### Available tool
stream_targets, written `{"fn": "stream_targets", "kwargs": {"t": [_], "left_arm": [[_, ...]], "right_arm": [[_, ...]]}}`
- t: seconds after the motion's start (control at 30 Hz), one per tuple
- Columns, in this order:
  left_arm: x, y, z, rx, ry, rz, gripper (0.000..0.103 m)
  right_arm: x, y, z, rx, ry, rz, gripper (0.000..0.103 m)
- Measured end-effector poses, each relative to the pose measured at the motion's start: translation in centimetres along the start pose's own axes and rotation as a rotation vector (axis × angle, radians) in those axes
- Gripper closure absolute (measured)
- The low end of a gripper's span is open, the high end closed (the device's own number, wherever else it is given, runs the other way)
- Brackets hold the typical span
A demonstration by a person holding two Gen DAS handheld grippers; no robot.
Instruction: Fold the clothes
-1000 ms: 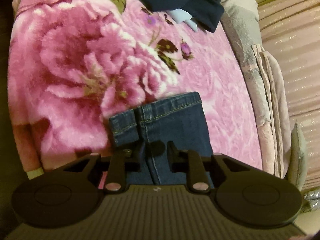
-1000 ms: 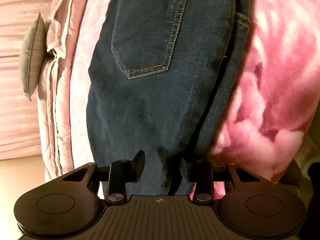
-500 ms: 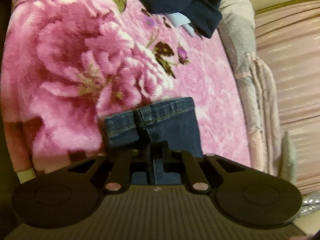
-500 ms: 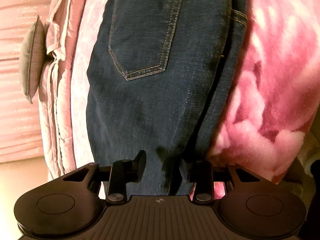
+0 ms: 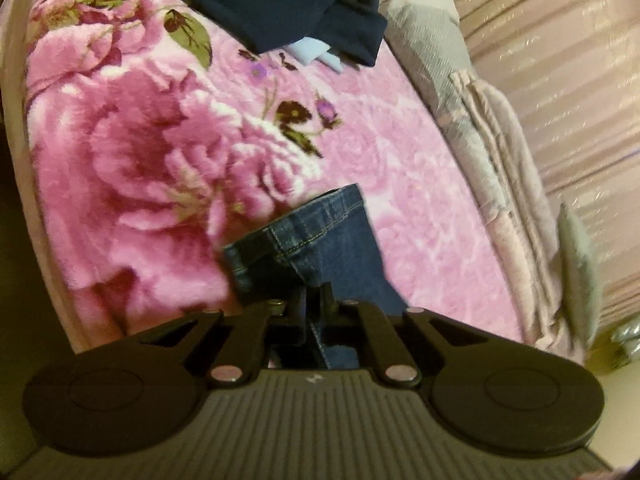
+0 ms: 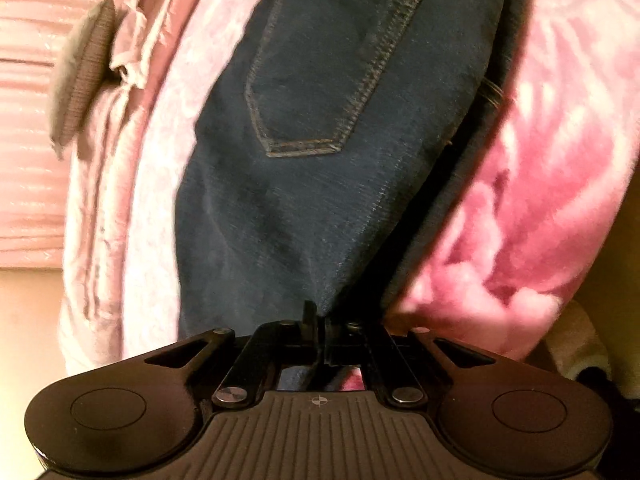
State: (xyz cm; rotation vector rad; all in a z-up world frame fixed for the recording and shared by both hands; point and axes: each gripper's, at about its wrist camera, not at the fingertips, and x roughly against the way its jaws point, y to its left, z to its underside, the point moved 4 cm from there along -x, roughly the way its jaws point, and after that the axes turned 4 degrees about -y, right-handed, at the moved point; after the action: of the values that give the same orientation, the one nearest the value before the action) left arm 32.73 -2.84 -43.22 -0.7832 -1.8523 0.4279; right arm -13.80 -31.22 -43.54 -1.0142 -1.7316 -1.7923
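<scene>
A pair of dark blue jeans lies on a pink flowered blanket [image 5: 160, 152]. In the left wrist view I see the leg hems [image 5: 320, 232]; my left gripper [image 5: 316, 300] is shut on the denim just behind the hems. In the right wrist view I see the seat of the jeans [image 6: 300, 208] with a back pocket [image 6: 332, 64]; my right gripper [image 6: 320, 320] is shut on a pinched ridge of denim below the pocket, and the cloth rises toward the jaws.
A dark navy garment [image 5: 288, 4] with a pale blue cloth under it lies at the far end of the blanket. Folded pink and grey bedding [image 5: 500, 160] runs along the edge, with a small grey cushion [image 6: 80, 84]. A pink striped wall stands behind.
Both grippers have closed from open onto the jeans. The denim is now bunched and lifted at each gripper, and the hems have tilted.
</scene>
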Motion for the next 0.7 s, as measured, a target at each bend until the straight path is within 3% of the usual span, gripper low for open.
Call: {"fn": "stream_targets", "kwargs": {"t": [0.13, 0.2, 0.27, 0.33, 0.37, 0.53, 0.7], "left_arm": [[-1.8, -0.4, 1.1, -0.138, 0.012, -0.118, 0.095], [-1.5, -1.5, 1.5, -0.201, 0.006, -0.169, 0.094], [-0.9, -2.3, 1.7, -0.229, 0.015, -0.226, 0.092], [0.0, -2.8, 2.0, -0.216, 0.029, -0.265, 0.091], [0.6, -3.1, 2.2, -0.205, 0.035, -0.277, 0.091], [1.7, -6.7, 4.5, -0.183, 0.104, -0.208, 0.091], [-0.4, -14.0, 8.5, -0.274, 0.185, -0.070, 0.091]], "right_arm": [[-1.5, -0.4, 0.2, 0.020, 0.009, 0.029, 0.101], [-1.4, -0.1, 0.0, 0.021, 0.010, 0.008, 0.090], [-1.0, 0.3, -0.2, 0.038, 0.010, -0.019, 0.064], [-0.1, 0.4, -1.0, 0.031, -0.017, -0.040, 0.047], [0.5, 0.2, -1.7, 0.019, -0.040, -0.048, 0.047], [4.8, -3.0, -6.8, -0.050, -0.169, -0.028, 0.047], [9.9, -7.9, -13.3, -0.153, -0.375, -0.001, 0.047]]}}
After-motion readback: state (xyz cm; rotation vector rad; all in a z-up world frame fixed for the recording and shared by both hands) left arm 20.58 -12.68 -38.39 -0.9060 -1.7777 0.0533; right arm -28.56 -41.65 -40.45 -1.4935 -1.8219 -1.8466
